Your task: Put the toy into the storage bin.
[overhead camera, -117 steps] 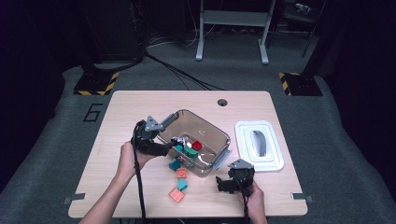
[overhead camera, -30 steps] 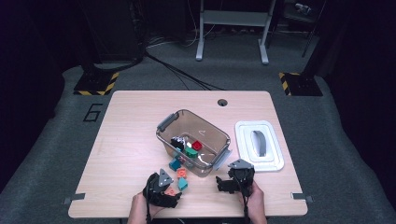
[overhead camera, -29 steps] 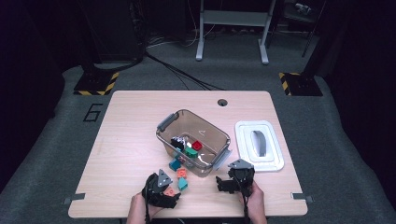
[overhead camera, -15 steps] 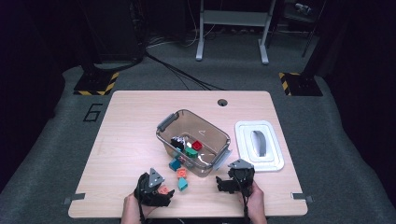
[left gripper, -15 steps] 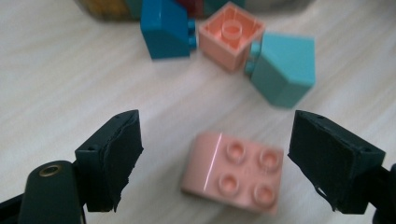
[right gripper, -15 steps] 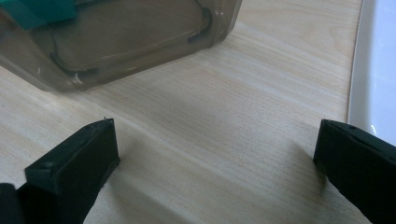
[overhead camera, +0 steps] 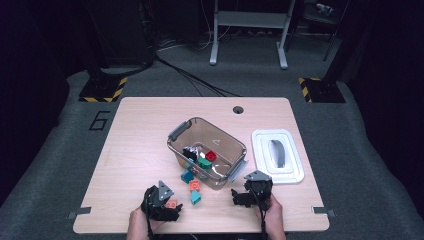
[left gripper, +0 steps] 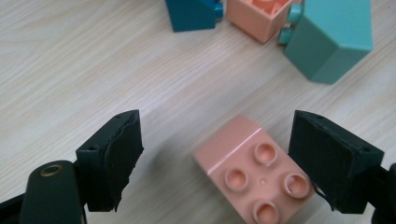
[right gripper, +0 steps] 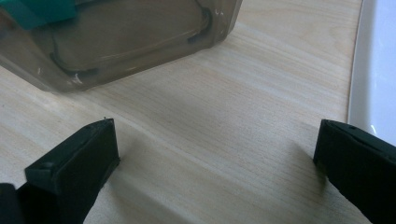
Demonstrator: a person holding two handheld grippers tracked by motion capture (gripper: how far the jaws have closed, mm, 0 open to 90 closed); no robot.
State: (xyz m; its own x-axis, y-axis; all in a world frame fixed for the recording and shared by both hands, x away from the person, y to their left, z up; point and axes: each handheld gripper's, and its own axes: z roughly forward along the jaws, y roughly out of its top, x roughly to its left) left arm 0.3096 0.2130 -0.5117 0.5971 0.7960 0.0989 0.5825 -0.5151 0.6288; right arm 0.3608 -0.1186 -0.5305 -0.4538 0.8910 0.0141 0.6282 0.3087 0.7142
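A pink four-stud brick (left gripper: 254, 172) lies flat on the wooden table (left gripper: 93, 70), studs up, between the jaws of my left gripper (left gripper: 217, 140). It sits close to the right pad (left gripper: 331, 161), and a wide gap separates it from the left pad (left gripper: 116, 156), so the gripper is open. From above, the left gripper (overhead camera: 162, 202) is at the table's front edge with the pink brick (overhead camera: 171, 204) at its tip. My right gripper (overhead camera: 248, 194) rests low and open in front of the clear bin (overhead camera: 207, 150). Bare wood lies between the jaws of my right gripper (right gripper: 217, 140).
Loose on the table ahead of the left gripper are a dark teal brick (left gripper: 194, 14), a salmon brick (left gripper: 257, 16) and a turquoise brick (left gripper: 329, 39). The bin (right gripper: 121, 37) holds several bricks. A white lid (overhead camera: 277, 157) lies to the bin's right.
The left gripper has come from the bin's left rim down to the front edge, then shifted slightly left in the last second. The right gripper has stayed put.
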